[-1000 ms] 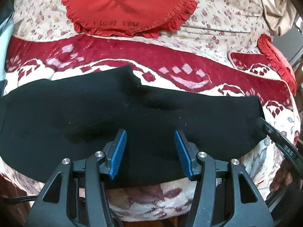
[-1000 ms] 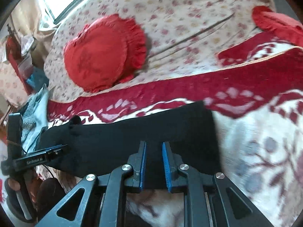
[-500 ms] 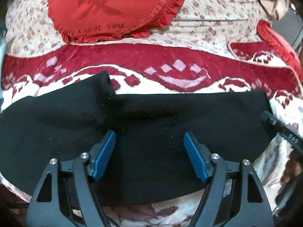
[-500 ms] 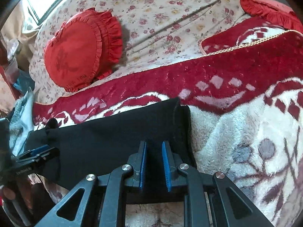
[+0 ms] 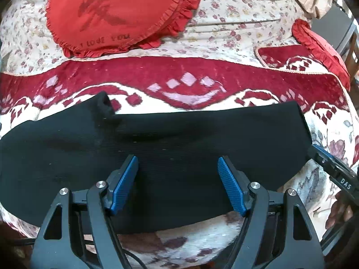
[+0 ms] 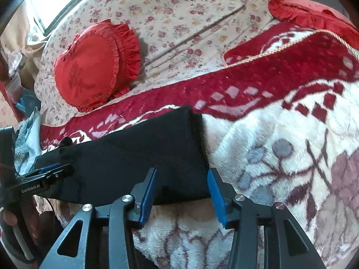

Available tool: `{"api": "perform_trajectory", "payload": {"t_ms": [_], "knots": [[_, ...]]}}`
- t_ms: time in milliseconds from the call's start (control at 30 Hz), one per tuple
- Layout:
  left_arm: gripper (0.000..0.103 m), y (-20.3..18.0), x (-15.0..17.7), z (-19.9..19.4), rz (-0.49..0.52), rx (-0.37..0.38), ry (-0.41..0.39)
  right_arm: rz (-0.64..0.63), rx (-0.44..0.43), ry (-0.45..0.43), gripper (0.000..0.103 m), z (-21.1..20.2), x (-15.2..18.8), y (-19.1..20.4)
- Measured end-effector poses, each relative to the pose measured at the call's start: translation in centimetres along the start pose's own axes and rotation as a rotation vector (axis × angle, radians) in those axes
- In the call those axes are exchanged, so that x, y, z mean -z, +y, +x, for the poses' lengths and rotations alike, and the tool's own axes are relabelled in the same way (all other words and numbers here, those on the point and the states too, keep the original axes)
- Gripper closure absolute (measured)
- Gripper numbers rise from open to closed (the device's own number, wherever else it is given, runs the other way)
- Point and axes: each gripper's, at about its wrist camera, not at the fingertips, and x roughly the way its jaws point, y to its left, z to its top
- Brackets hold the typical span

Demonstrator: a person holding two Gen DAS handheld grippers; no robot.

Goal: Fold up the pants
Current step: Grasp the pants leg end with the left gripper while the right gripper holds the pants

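Red cushion (image 5: 119, 15) reads "I love you"; right tongs (image 5: 332, 168) "DAS".

Black pants (image 5: 179, 139), plain and unpatterned, beneath the blue, cross-hatched pads (image 5: 231, 190) of the black left gripper (image 5: 177, 186). Beyond the claw: cream blanket (image 5: 202, 83) banded deep red with pale diamonds; red ruffled cushion (image 5: 121, 11) with darker lettering; cream sheet (image 5: 235, 11) sprigged with small rose-coloured flowers.

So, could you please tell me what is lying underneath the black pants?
The black pants lie flat on a red and cream patterned blanket, which shows around them on every side. Whatever the blanket's pattern does directly beneath the fabric is covered; no other object shows under them.
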Motion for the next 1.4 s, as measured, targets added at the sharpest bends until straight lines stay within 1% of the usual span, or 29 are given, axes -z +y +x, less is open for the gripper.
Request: {"api": "perform_trajectory", "payload": {"t_ms": [133,267,367,467,567,700,867,933,1000,1067,1200,1233,1267,1300,1333,1367,1400], "knots": [[0.029,-1.4,-0.5,0.0,0.04,0.007,0.002,0.023,0.009,0.034,0.058,1.0,0.4,-0.5],[0.029,-3.8,-2.0,0.5,0.112,0.033,0.019,0.045,-0.036,0.036,0.057,1.3,1.2,-1.2],[0.029,-5.9,-3.5,1.1,0.148,0.075,0.02,0.065,-0.075,0.03,0.057,1.3,1.5,-1.9],[0.029,-7.8,-5.0,1.7,0.18,0.127,0.022,0.067,-0.091,0.029,0.057,1.2,1.6,-2.2],[0.029,-10.3,-6.0,3.2,0.235,0.166,0.058,0.08,-0.108,0.023,0.057,1.0,1.8,-2.8],[0.029,-13.5,-6.9,5.5,0.296,0.162,0.112,0.083,-0.143,0.005,0.056,0.9,2.1,-3.2],[0.029,-17.5,-7.5,7.1,0.376,0.171,0.132,0.073,-0.188,-0.032,0.054,1.3,2.5,-3.2],[0.029,-18.9,-7.7,7.7,0.395,0.16,0.137,0.063,-0.203,-0.045,0.054,1.4,2.6,-3.2],[0.029,-19.6,-7.8,8.2,0.399,0.174,0.143,0.059,-0.219,-0.062,0.054,1.4,2.7,-3.2],[0.029,-20.1,-7.9,9.0,0.396,0.192,0.17,0.064,-0.232,-0.078,0.054,1.5,2.8,-3.2],[0.03,-20.3,-7.5,9.7,0.41,0.178,0.152,0.091,-0.255,-0.103,0.053,1.7,2.9,-3.3],[0.032,-20.3,-7.5,9.6,0.412,0.177,0.143,0.099,-0.263,-0.108,0.054,1.8,2.9,-3.4],[0.034,-20.4,-7.5,9.6,0.416,0.172,0.138,0.112,-0.277,-0.116,0.058,1.9,2.8,-3.4],[0.039,-20.5,-7.4,9.5,0.423,0.168,0.133,0.123,-0.293,-0.121,0.062,2.0,2.8,-3.5],[0.046,-20.6,-7.4,9.4,0.431,0.162,0.127,0.128,-0.306,-0.121,0.076,2.2,2.7,-3.5],[0.05,-20.5,-7.4,9.2,0.434,0.151,0.116,0.135,-0.333,-0.112,0.086,2.6,2.6,-3.5],[0.059,-20.3,-7.4,8.9,0.432,0.147,0.11,0.145,-0.354,-0.106,0.086,2.9,2.6,-3.4]]}}
